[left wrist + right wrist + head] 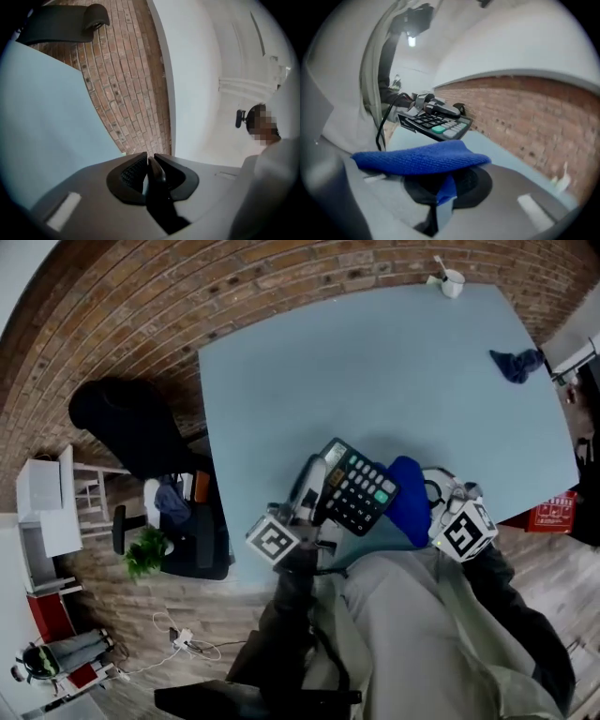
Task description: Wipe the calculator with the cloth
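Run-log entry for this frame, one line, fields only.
left gripper: shut on calculator edge | right gripper: shut on blue cloth | blue cloth: beside calculator, apart | wipe: not begun

A white cup (453, 282) stands at the table's (375, 381) far edge; a dark rag (516, 365) lies near its right edge; a potted plant (147, 552) sits on the brick floor (112, 334).

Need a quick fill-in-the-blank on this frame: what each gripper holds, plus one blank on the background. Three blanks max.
1. The left gripper is shut on the ____.
2. The right gripper is shut on a ____ cloth.
3. Beyond the table stands a ____ wall.

Missing words: calculator; blue; brick.
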Tool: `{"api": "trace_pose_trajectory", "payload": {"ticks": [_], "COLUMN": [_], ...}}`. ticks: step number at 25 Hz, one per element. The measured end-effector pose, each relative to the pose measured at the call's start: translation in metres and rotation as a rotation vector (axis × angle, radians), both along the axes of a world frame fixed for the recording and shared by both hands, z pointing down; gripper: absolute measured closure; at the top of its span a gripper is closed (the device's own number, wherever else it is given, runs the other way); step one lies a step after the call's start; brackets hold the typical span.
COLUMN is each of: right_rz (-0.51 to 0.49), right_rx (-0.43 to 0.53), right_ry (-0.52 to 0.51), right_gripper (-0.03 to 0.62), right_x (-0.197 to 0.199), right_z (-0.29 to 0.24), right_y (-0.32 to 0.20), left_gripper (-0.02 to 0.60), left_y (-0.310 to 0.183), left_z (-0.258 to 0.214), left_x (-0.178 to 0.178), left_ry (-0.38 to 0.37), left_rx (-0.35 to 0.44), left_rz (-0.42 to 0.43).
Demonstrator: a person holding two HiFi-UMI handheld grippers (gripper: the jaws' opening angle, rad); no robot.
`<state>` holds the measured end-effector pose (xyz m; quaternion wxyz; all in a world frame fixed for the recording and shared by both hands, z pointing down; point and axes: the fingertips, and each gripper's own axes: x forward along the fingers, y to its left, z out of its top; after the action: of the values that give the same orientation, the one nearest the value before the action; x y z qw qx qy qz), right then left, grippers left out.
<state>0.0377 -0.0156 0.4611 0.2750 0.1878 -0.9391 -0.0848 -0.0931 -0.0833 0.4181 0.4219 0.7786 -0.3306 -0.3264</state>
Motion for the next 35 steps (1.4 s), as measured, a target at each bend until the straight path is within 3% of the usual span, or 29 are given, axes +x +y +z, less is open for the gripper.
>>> {"api": "trace_pose_trajectory", "payload": {"ticks": [2,4,8,10,13,16,18,22,24,27,29,32,35], "right_rz": [0.097,0.167,0.17,0.113,-0.034,-0.133,-0.12,0.079,0.146,0.097,0.048,0.023,0.079], "right_rx": [-0.231,-0.357,-0.349,-0.33,-0.393,-0.451,-0.468,-0.596,-0.644,-0.717,-0.79,-0.964,-1.001], "right_ry": [-0.112,-0.179,-0.182,-0.136,-0.036,-0.036,-0.081,-0.339,-0.412,-0.436,-0.503,-0.733,-0.835], "right_gripper": [0.574,0.574,0.574,0.574,0.574,0.574,0.574,0.574,0.574,0.574,0.579,0.579,0.579], "right_x": [0.005,0.006,-0.007,-0.026,-0.067,-0.096,-0.097,-0.074,-0.066,-0.079,-0.087,-0.072,-0.038], "right_z": [0.048,0.078,0.072,0.062,0.055,0.046,0.039,0.017,0.01,0.007,0.007,-0.003,-0.001], "right_y": [0.012,0.024,0.03,0.029,0.045,0.066,0.063,0.017,0.002,0.015,0.025,0.023,0.014], "left_gripper": [0.526,0.526,0.526,0.526,0.528,0.529,0.529,0.529,0.529,0.529,0.534,0.532,0.534], "left_y": [-0.008,-0.009,-0.006,-0.005,-0.006,-0.006,-0.005,0.007,0.014,0.018,0.018,0.02,0.02], "left_z": [0.04,0.073,0.101,0.098,0.084,0.064,0.044,0.007,-0.003,-0.012,-0.017,-0.024,-0.023], "left_x": [-0.006,-0.012,-0.024,-0.028,-0.031,-0.038,-0.04,-0.038,-0.036,-0.026,-0.02,-0.016,-0.027], "left_ry": [-0.059,-0.075,0.043,0.103,0.138,0.064,-0.013,-0.11,-0.142,-0.22,-0.266,-0.289,-0.276], "left_rx": [-0.064,-0.133,-0.249,-0.273,-0.272,-0.224,-0.148,-0.031,-0.004,0.052,0.093,0.141,0.137], "left_rz": [0.022,0.024,-0.074,-0.168,-0.295,-0.36,-0.362,-0.391,-0.425,-0.438,-0.415,-0.374,-0.386]}}
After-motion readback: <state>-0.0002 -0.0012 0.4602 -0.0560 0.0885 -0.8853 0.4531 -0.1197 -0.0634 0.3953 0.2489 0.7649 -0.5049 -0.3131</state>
